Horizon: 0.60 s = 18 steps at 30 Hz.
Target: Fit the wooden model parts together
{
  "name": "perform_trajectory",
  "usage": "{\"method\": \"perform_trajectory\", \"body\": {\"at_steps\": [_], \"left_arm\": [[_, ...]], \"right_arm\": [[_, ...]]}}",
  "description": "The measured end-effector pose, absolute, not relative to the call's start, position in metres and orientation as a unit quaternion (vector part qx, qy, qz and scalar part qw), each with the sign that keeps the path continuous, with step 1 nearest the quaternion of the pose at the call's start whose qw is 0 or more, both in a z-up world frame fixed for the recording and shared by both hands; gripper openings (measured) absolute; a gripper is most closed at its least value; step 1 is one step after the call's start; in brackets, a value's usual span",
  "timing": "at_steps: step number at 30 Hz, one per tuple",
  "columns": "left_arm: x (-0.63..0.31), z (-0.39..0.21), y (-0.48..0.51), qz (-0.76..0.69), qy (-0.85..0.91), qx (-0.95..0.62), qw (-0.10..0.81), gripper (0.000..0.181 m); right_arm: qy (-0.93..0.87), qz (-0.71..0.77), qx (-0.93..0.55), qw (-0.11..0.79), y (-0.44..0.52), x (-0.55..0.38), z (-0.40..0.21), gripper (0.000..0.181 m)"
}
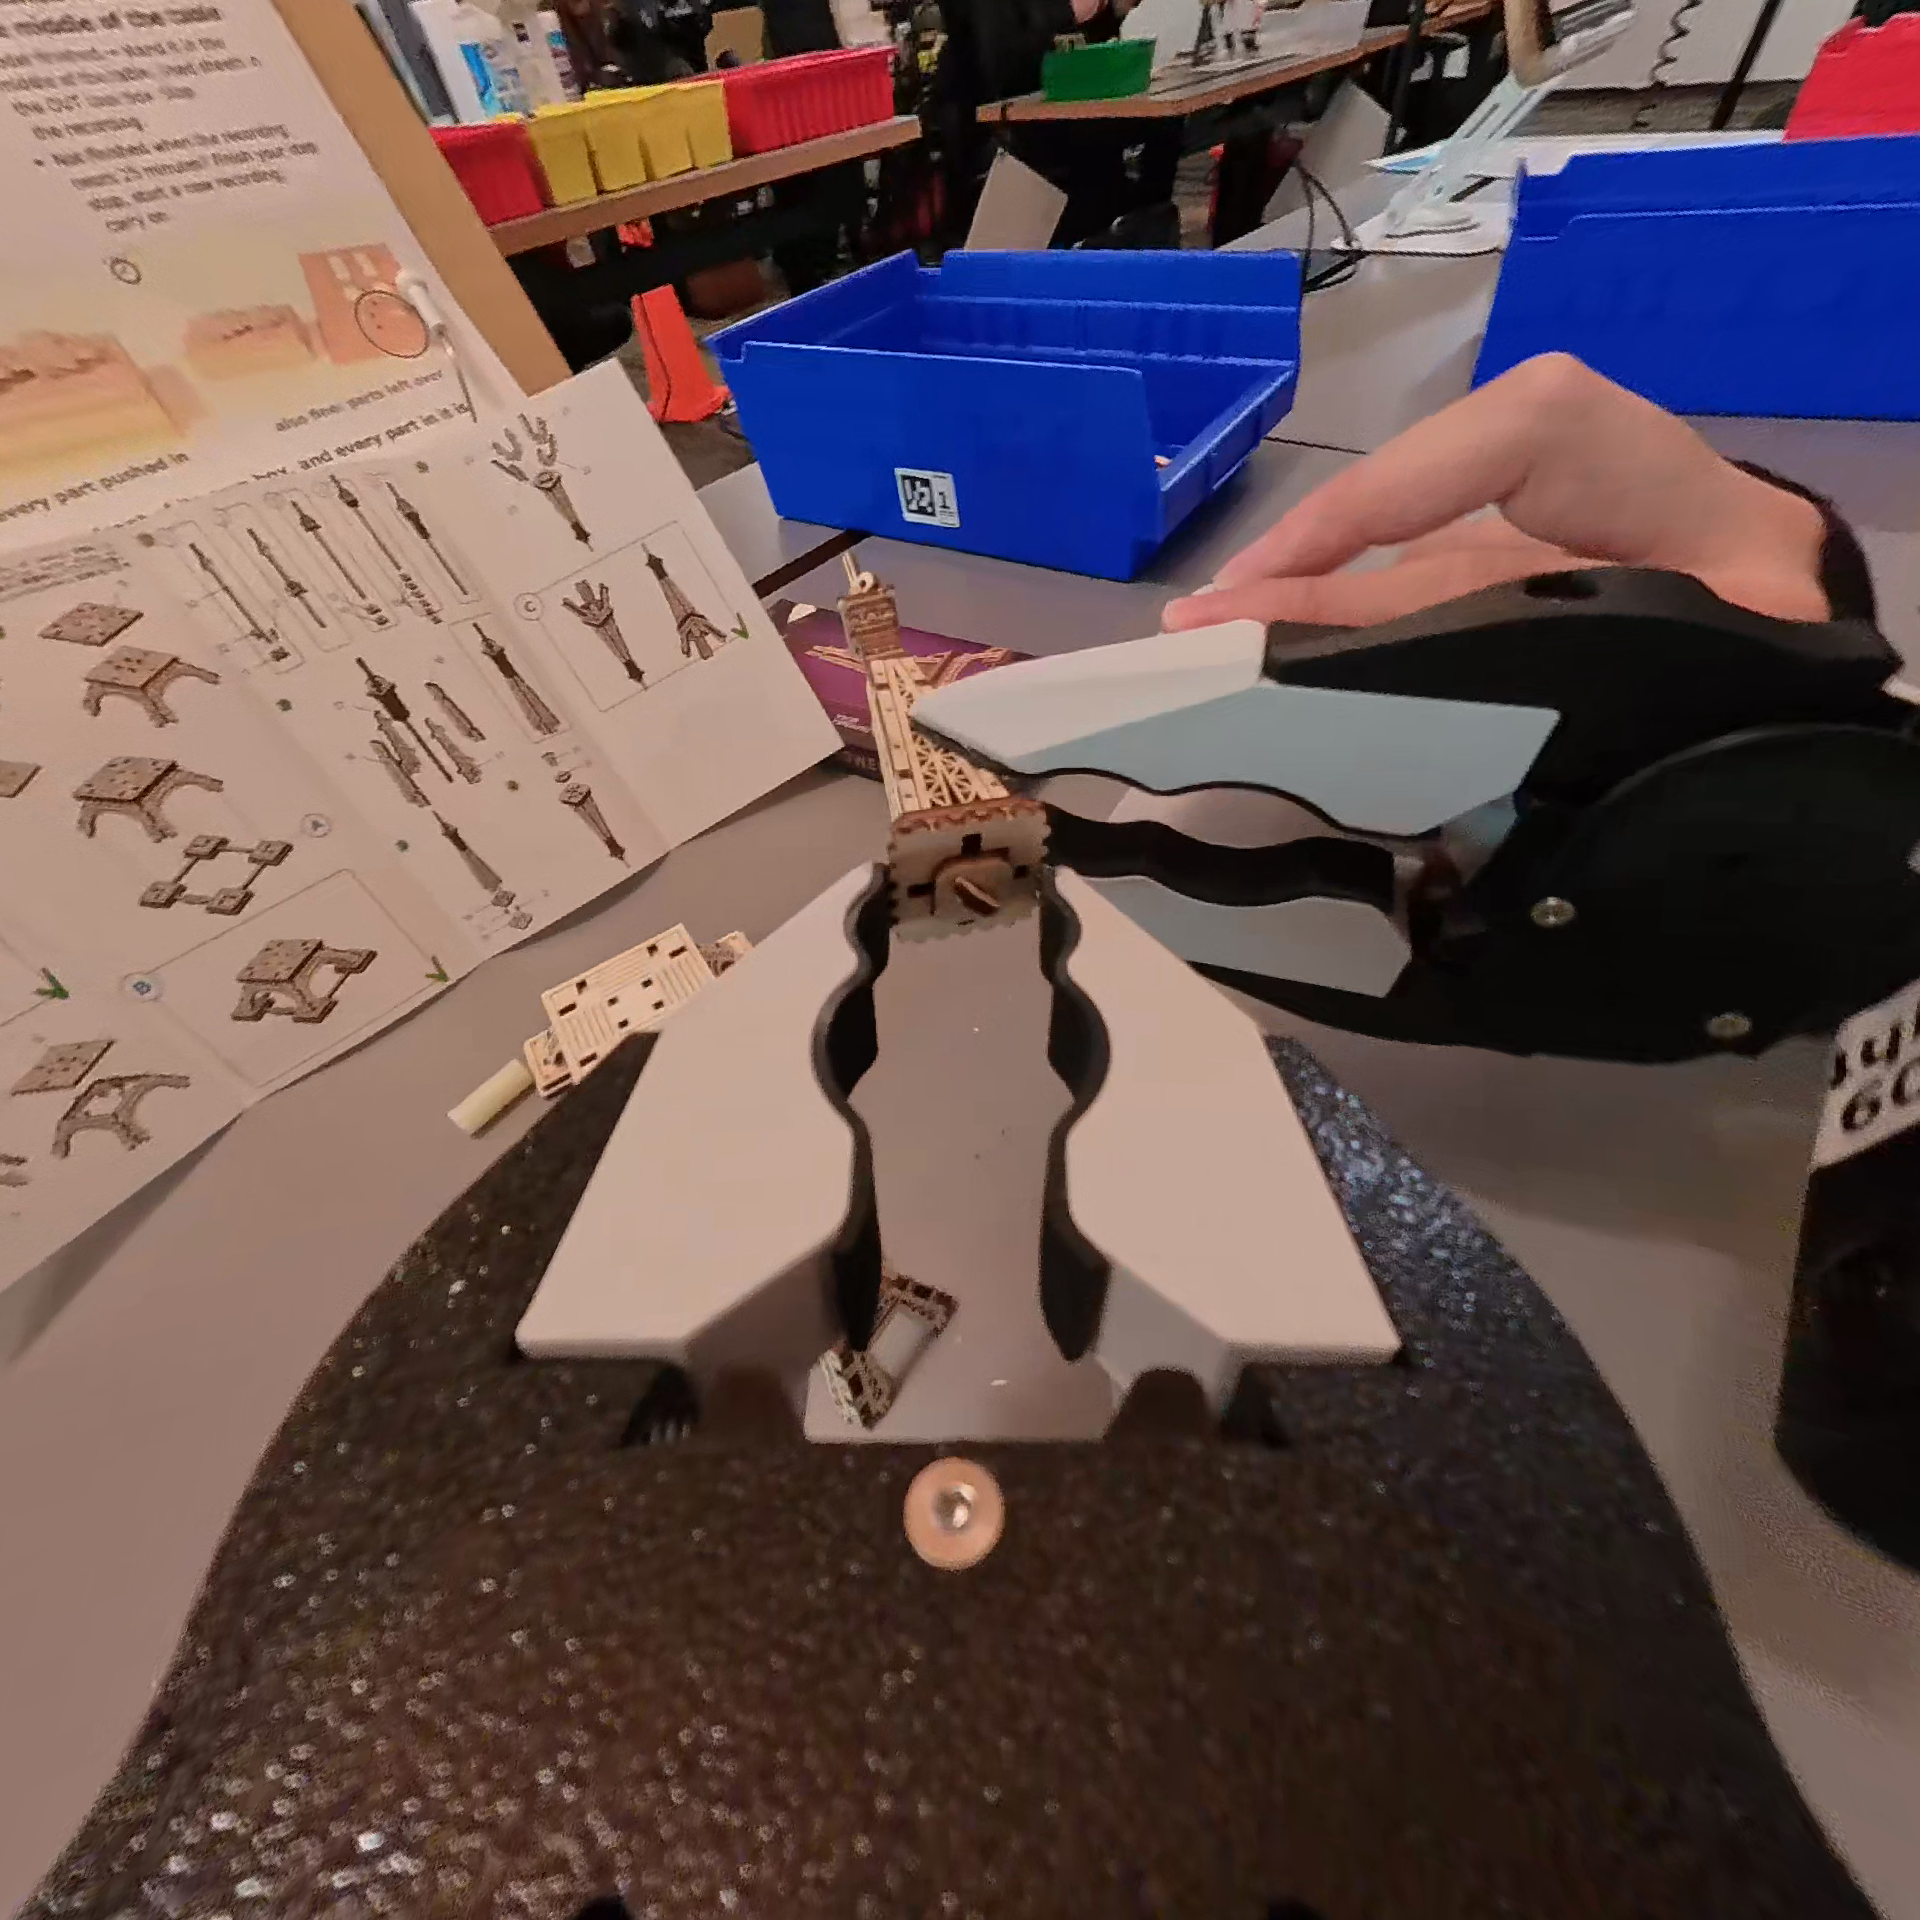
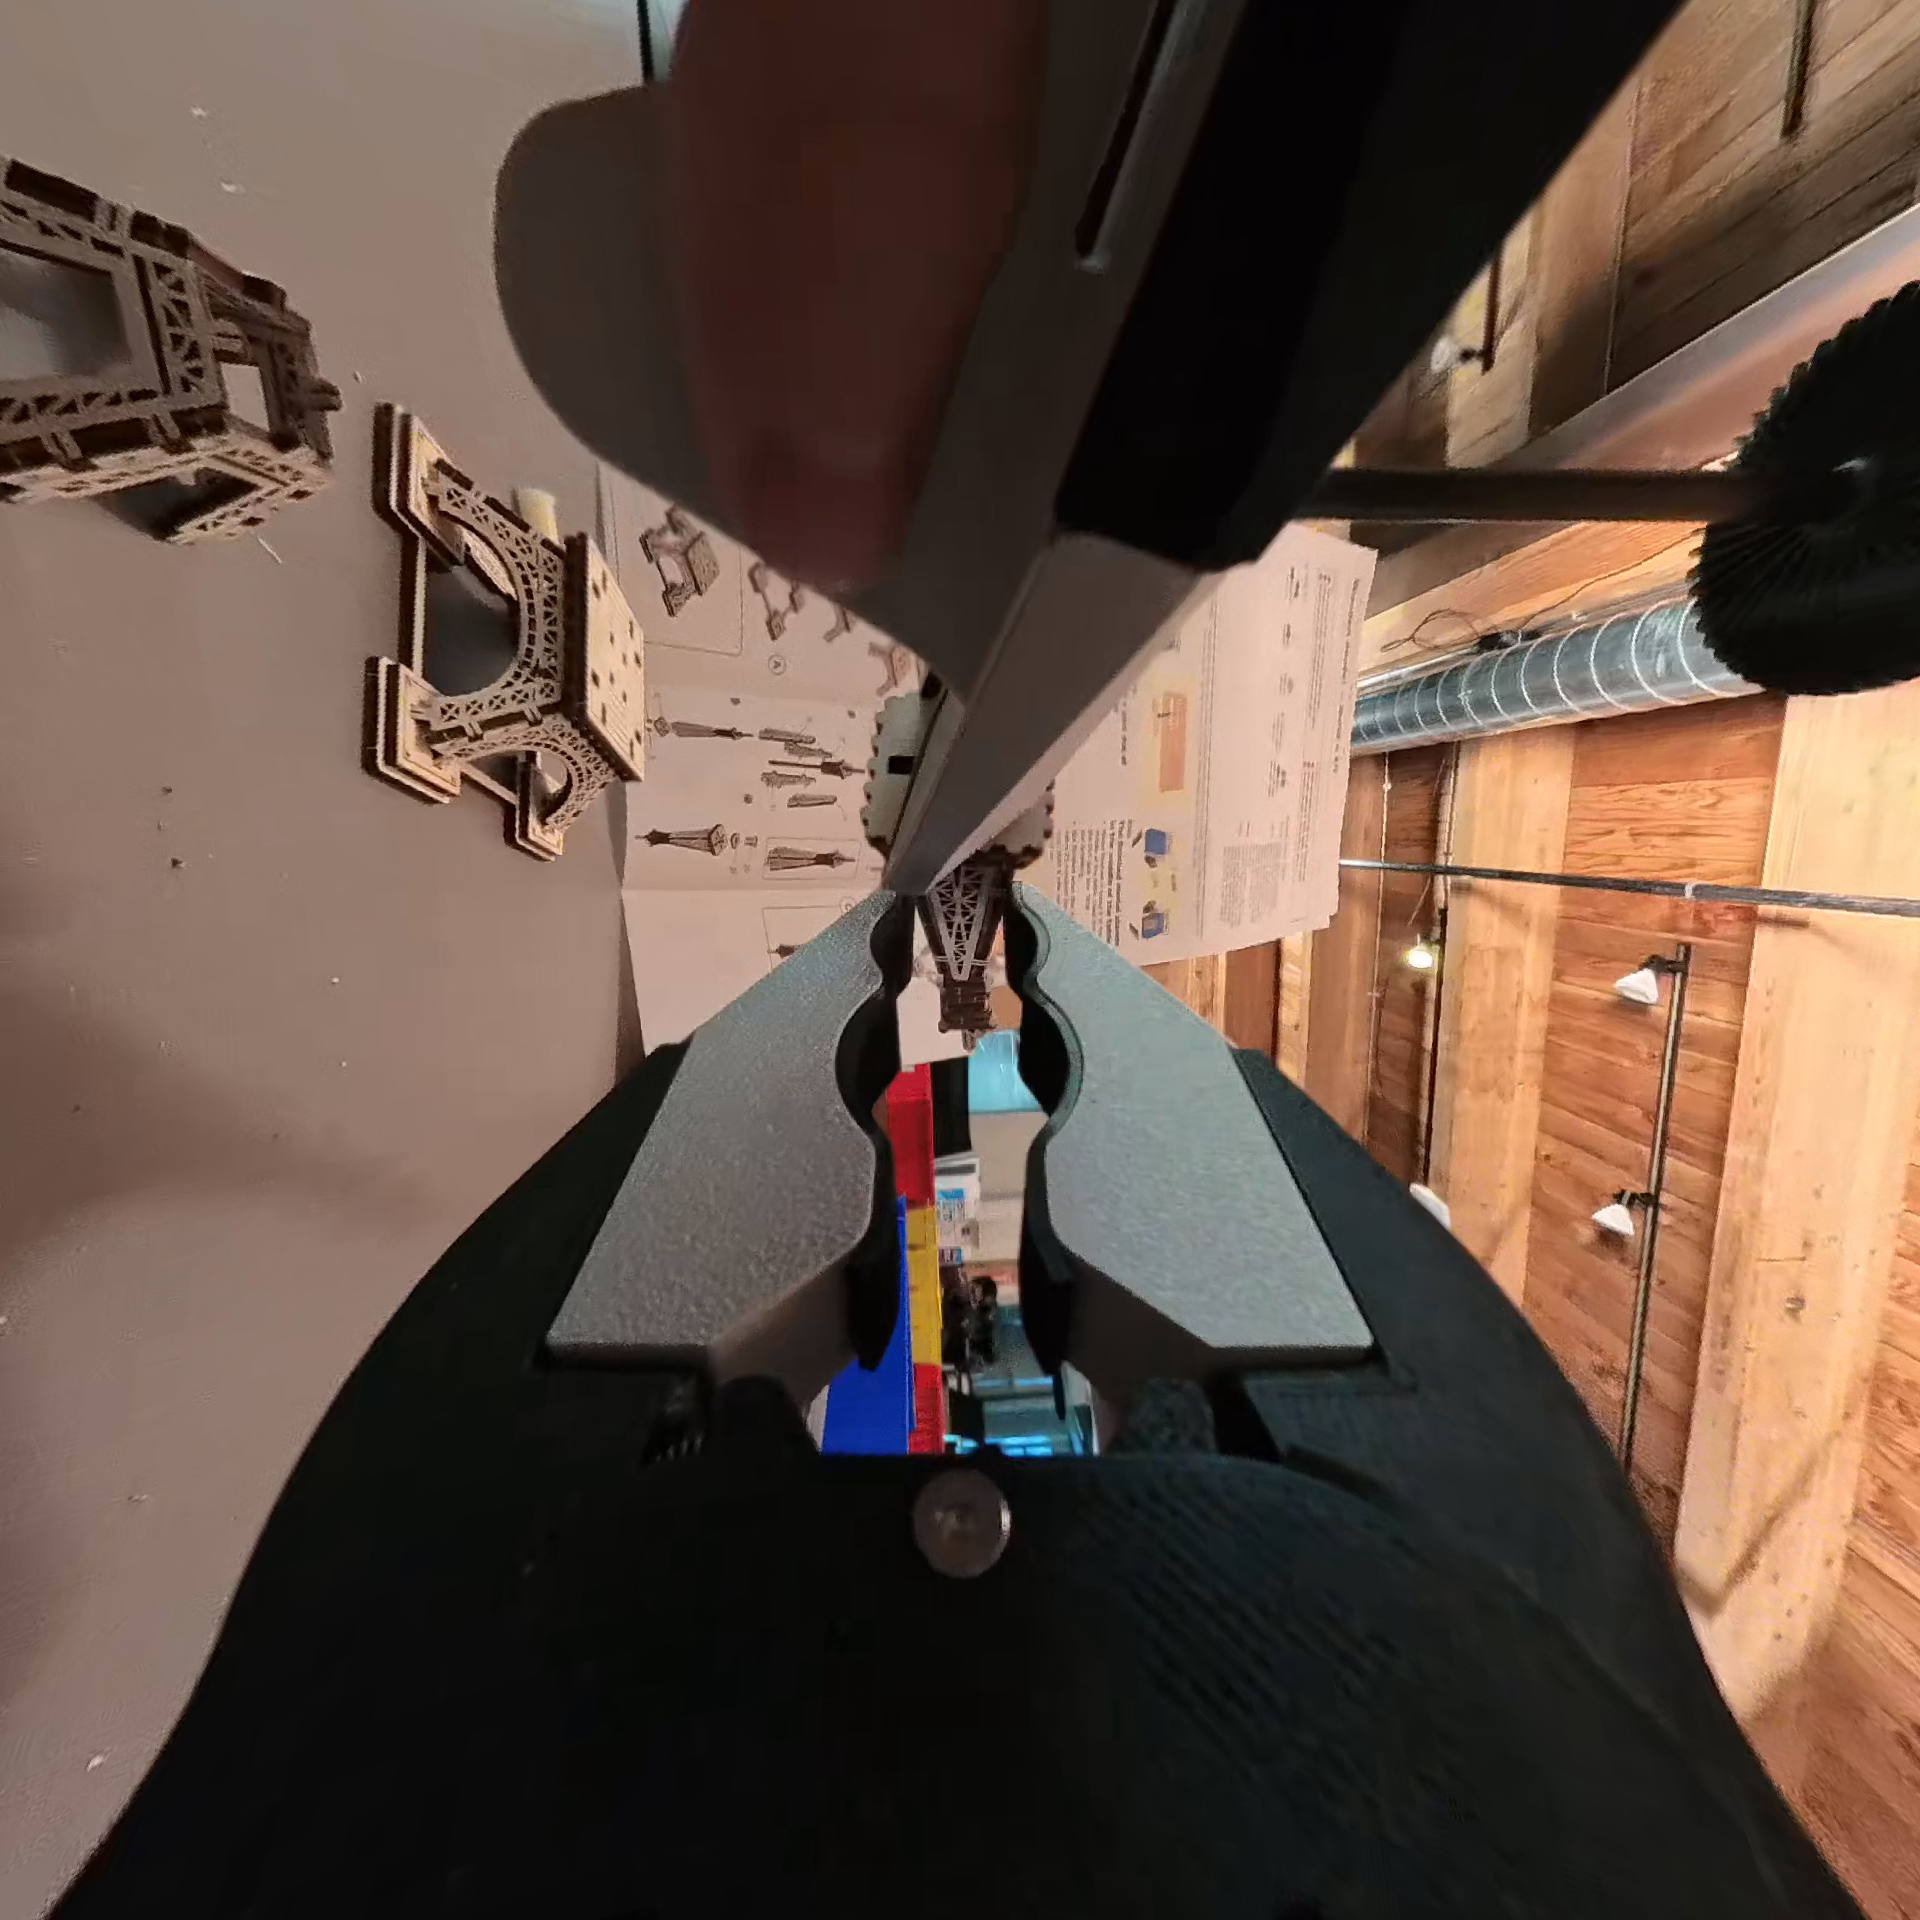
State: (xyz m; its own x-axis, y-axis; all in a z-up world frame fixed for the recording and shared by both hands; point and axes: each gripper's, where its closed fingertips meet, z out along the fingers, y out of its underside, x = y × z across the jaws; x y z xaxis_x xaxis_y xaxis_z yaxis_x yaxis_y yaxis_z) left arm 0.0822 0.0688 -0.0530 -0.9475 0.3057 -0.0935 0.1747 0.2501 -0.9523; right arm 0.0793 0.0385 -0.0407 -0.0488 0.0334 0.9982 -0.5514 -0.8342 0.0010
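Note:
A slim wooden tower spire with a square platform at its foot is held by both grippers above the grey table. My left gripper is shut on the platform. My right gripper comes in from the right with a hand on it and is shut on the lattice shaft just above the platform. In the right wrist view the shaft sits between my right gripper's tips, and a finger of the left gripper crosses from above.
A wooden arched base and a lattice frame lie on the table, left of the grippers. An instruction sheet and a white stick lie at the left. A purple box and blue bins stand behind.

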Motion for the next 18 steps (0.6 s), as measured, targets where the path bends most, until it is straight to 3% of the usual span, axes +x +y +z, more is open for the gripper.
{"method": "perform_trajectory", "body": {"at_steps": [3, 6, 10, 18], "left_arm": [[0.077, -0.048, 0.072, 0.607, -0.766, -0.181, 0.109, 0.025], [0.07, -0.04, 0.077, 0.618, -0.735, -0.201, 0.193, 0.025], [0.062, -0.042, 0.083, 0.611, -0.717, -0.239, 0.236, 0.025], [0.062, -0.055, 0.074, 0.593, -0.738, -0.245, 0.208, 0.026]], "right_arm": [[-0.176, 0.711, 0.658, 0.173, 0.042, 0.082, -0.04, 0.017], [-0.128, 0.73, 0.658, 0.132, 0.053, 0.082, -0.038, 0.035], [-0.095, 0.759, 0.636, 0.106, 0.063, 0.078, -0.029, 0.019], [-0.087, 0.757, 0.632, 0.14, 0.062, 0.079, -0.031, 0.02]]}}
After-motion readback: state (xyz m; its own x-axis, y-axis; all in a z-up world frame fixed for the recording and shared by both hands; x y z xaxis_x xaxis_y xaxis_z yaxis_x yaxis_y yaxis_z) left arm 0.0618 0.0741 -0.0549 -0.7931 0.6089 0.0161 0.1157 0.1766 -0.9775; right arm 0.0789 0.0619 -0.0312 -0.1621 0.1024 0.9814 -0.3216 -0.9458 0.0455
